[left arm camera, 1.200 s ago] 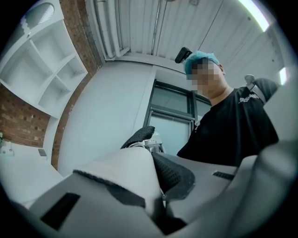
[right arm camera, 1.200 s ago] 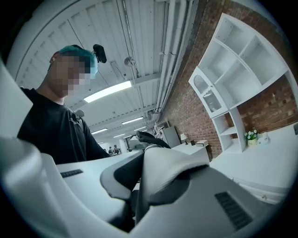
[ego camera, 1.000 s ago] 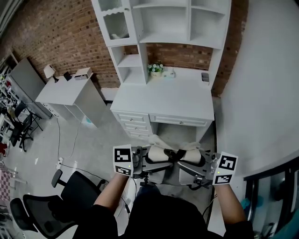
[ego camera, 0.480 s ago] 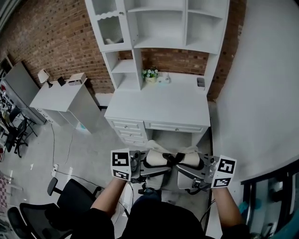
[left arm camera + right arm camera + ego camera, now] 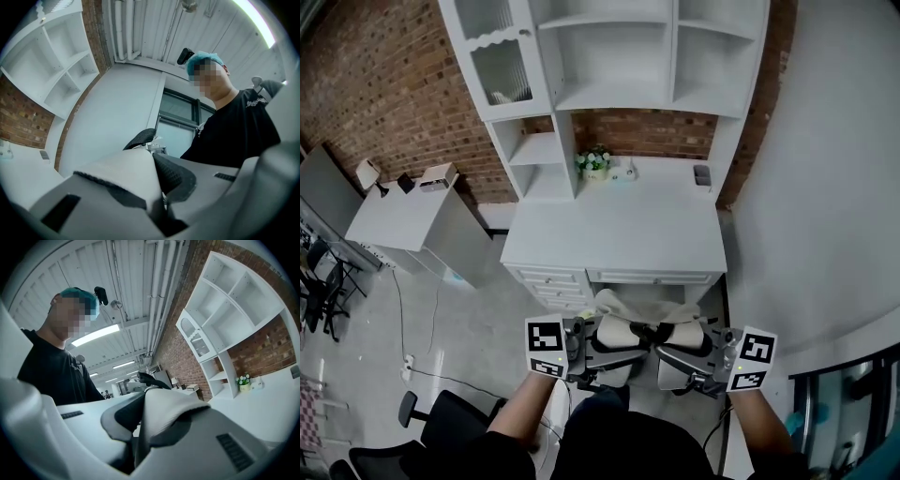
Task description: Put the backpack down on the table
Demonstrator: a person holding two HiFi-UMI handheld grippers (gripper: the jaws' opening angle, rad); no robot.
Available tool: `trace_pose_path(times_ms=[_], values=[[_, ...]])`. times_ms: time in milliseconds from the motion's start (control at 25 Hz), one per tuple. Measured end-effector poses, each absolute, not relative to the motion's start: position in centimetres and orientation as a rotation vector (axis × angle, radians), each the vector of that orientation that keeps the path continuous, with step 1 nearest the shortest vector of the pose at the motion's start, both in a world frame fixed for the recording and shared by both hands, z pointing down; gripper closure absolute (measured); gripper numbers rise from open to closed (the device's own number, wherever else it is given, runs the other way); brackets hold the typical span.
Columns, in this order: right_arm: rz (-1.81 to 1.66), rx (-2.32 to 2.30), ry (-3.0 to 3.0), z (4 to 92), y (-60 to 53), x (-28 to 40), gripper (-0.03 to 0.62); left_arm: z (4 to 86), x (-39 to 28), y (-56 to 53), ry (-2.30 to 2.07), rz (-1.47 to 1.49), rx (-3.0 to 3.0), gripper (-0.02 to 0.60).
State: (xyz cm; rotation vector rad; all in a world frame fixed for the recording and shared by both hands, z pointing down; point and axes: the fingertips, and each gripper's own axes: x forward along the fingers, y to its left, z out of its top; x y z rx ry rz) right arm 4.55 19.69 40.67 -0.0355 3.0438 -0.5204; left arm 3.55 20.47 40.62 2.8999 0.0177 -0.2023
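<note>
Far left, head view: red brick wall. In front of it is a low grey cabinet with small items on top. A black mesh office chair stands on the grey floor at the lower left.

Left gripper: held in the person's left hand, marker cube outward, jaws pointing inward toward the centre. In the left gripper view the left gripper has its jaws narrow, clamped on a cream padded shoulder strap with a black mesh lining.

Centre: cream fabric backpack hangs by its straps between the two grippers, in front of the person's black-sleeved torso. It sits short of the near edge of the white wooden table with drawers and does not rest on its top. A white shelf hutch rises from the back of the table. A small pot of white flowers stands at its foot, well apart from the backpack.

Right gripper: mirrors the left, jaws pointing inward. In the right gripper view the right gripper has its jaws narrow and pressed on the other cream strap, with dark lining showing at the fold.

Far right: plain white wall.
</note>
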Motion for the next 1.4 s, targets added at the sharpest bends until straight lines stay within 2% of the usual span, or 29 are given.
trace_pose_path(times_ms=[960,1400], values=[[-0.595,-0.154,3.018,36.4,3.2,-5.9,0.548,37.2,-6.5,4.4,0.054,-0.193,2.945,0.531],[-0.471,-0.11,3.043,36.1,0.4,-6.6,0.548,36.0,-7.6,1.1,0.011,-0.231,2.932,0.531]])
